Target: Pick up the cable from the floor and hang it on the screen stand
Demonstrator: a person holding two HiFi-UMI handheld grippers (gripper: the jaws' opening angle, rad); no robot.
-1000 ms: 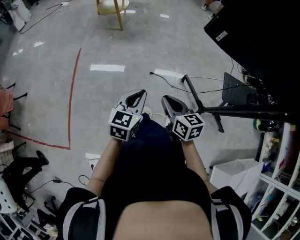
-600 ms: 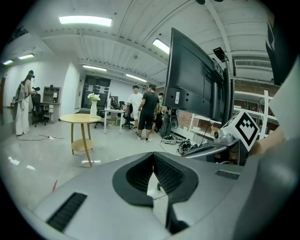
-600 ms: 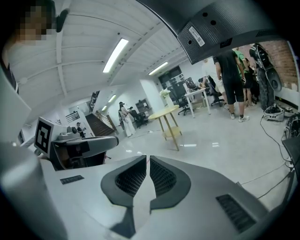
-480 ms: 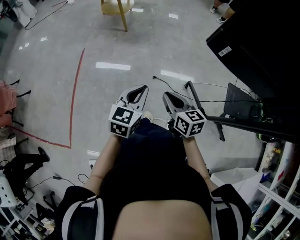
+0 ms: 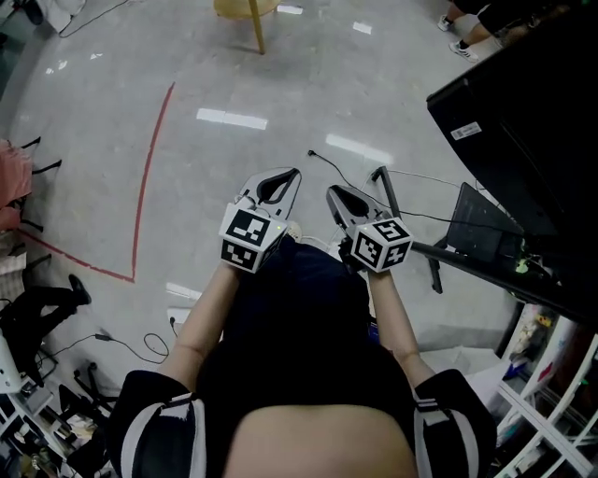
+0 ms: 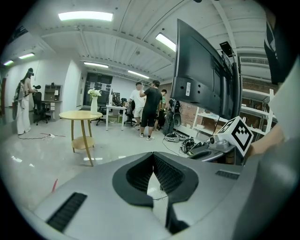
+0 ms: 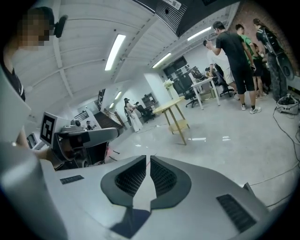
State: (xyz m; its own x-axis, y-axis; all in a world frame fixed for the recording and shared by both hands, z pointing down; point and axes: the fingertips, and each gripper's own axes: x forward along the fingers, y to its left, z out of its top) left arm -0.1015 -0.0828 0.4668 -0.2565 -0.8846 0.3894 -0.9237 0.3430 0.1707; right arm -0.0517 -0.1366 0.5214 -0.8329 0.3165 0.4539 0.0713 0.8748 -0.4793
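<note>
Standing over the polished grey floor, we hold both tools side by side at waist height, a carrying pose that we judge belongs to the approach rather than to any pick-up. The left gripper has its jaws pressed together at the tips with nothing between them. The right gripper is likewise closed down to a hairline slit and empty, so neither can take anything until it is opened. The cable, thin and black, lies loose on the floor just ahead of the right gripper's tips, its free end pointing away from us and its run trailing toward the screen stand, whose black legs splay across the floor at our right. Above them the big dark screen fills the upper right corner. The cable sits low, so the next move, in our judgement, calls for a stoop and opened jaws. In the way are the stand's nearest leg, close beside the cable, and other thin leads round its foot, easy to mistake for the one we want. A small yellow table stands well apart at the top, a red tape line marks the floor at left, loose wires crowd the lower left, and white shelving edges the lower right. Several people stand farther down the room.
</note>
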